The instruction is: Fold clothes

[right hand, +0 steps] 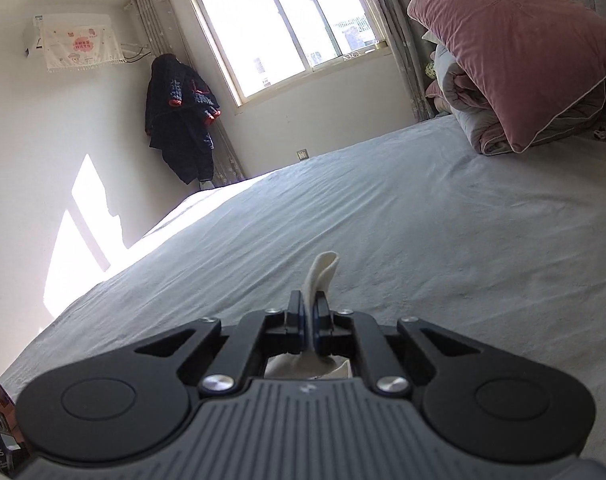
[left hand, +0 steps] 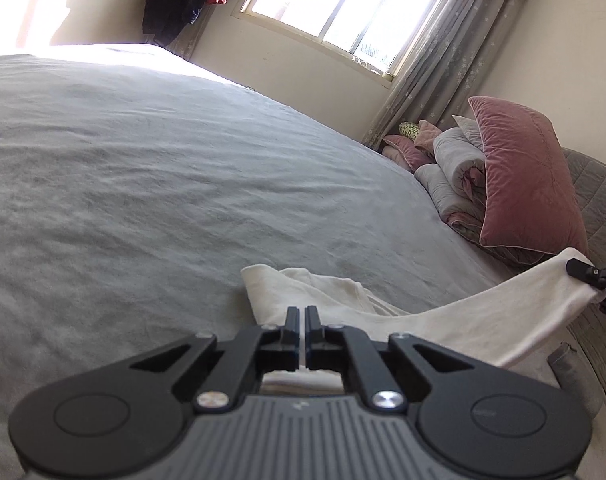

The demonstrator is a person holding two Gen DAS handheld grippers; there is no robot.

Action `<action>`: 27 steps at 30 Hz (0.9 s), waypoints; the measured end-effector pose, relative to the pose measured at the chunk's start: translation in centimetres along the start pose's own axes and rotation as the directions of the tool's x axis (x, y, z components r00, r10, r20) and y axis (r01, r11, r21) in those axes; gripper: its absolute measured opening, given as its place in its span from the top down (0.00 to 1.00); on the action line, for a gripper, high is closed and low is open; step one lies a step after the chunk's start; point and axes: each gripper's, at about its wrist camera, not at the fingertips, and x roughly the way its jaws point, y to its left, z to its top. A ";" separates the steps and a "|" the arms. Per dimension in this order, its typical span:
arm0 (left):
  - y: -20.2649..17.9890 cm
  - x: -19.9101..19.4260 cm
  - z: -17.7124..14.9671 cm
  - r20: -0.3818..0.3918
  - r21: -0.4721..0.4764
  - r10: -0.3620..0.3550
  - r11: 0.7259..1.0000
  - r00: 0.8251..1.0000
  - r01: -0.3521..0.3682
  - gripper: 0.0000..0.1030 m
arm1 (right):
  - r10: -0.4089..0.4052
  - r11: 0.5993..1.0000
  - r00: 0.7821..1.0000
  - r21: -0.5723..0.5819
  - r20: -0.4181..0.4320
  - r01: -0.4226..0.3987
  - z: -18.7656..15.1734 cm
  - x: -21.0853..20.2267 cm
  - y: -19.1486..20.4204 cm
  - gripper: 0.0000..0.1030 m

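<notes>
A cream-white garment (left hand: 483, 312) hangs stretched above the grey bed (left hand: 163, 184). My left gripper (left hand: 304, 312) is shut on one edge of it, with cloth showing under the fingers. The other corner rises to the far right, where my right gripper (left hand: 583, 272) pinches it. In the right wrist view my right gripper (right hand: 310, 300) is shut on the garment, and a small folded tab of the cream cloth (right hand: 323, 270) sticks up between the fingertips. Most of the garment is hidden below the gripper bodies.
A pink velvet pillow (left hand: 527, 176) leans on rolled grey quilts (left hand: 455, 176) at the head of the bed. A window (right hand: 287, 28) with grey curtains (left hand: 443, 60) is beyond. A dark coat (right hand: 179, 116) hangs in the corner. The grey bedsheet (right hand: 423, 220) spreads wide ahead.
</notes>
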 end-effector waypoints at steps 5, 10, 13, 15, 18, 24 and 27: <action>-0.7 1.2 -0.7 -0.102 0.075 0.015 0.997 0.995 -0.008 0.98 | -0.089 0.996 0.994 0.009 -0.061 0.090 -3.2 0.1 -4.0 0.93; -1.5 2.2 -1.7 -0.194 0.146 0.021 0.989 0.981 0.007 0.98 | -0.197 0.980 0.959 -0.011 -0.204 0.199 -8.6 1.3 -7.6 0.93; -1.9 2.4 -2.3 -0.245 0.193 0.035 0.981 0.969 0.014 0.98 | -0.214 0.977 0.952 -0.060 -0.221 0.206 -9.7 1.5 -7.8 0.93; -1.9 2.3 -2.3 -0.266 0.201 0.032 0.979 0.963 0.023 0.98 | -0.243 0.968 0.944 -0.110 -0.225 0.224 -9.1 1.4 -7.1 0.93; -0.9 1.4 -1.6 -0.264 0.135 -0.013 0.989 0.964 0.051 0.98 | -0.295 0.948 0.933 -0.184 -0.205 0.259 -7.8 1.3 -6.2 0.74; 0.8 0.1 -0.2 -0.192 0.046 -0.001 0.999 0.981 0.010 0.91 | -0.158 0.968 0.970 -0.224 -0.183 0.115 -5.4 2.6 -1.8 0.58; 1.0 0.9 -0.4 -0.209 0.045 0.037 0.999 0.977 -0.029 0.87 | -0.003 0.970 0.966 -0.236 -0.257 -0.060 -5.4 5.8 2.1 0.58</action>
